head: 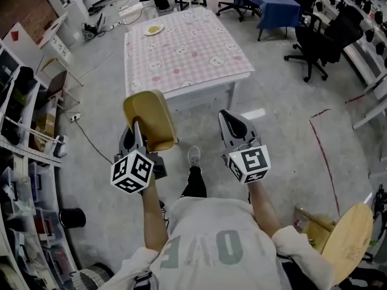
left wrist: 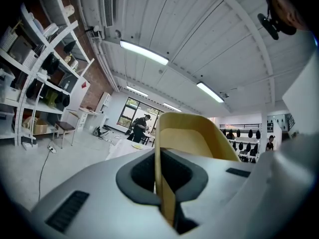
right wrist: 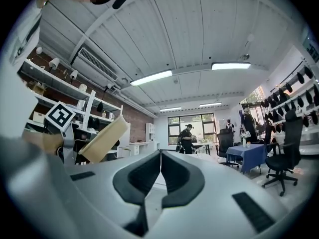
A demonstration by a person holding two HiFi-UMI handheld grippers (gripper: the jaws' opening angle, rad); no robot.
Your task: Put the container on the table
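A tan, bowl-like container (head: pixel 150 118) is held by its rim in my left gripper (head: pixel 137 130), which is shut on it above the floor. In the left gripper view the container's wall (left wrist: pixel 192 138) stands upright, pinched between the dark pads of the left gripper (left wrist: pixel 160 183). My right gripper (head: pixel 233 123) is shut and empty, level with the left one; its pads meet in the right gripper view (right wrist: pixel 160 158), where the container (right wrist: pixel 103 139) also shows at the left. The table with the pink checked cloth (head: pixel 187 56) stands just ahead, with a small plate (head: pixel 153 29) at its far end.
Shelving full of goods (head: pixel 24 125) lines the left side. A cable (head: pixel 91 139) runs over the floor. A blue-clothed table (head: pixel 266 2) and black office chairs (head: pixel 320 41) stand at the back right. A wooden seat (head: pixel 347 243) is close at my right.
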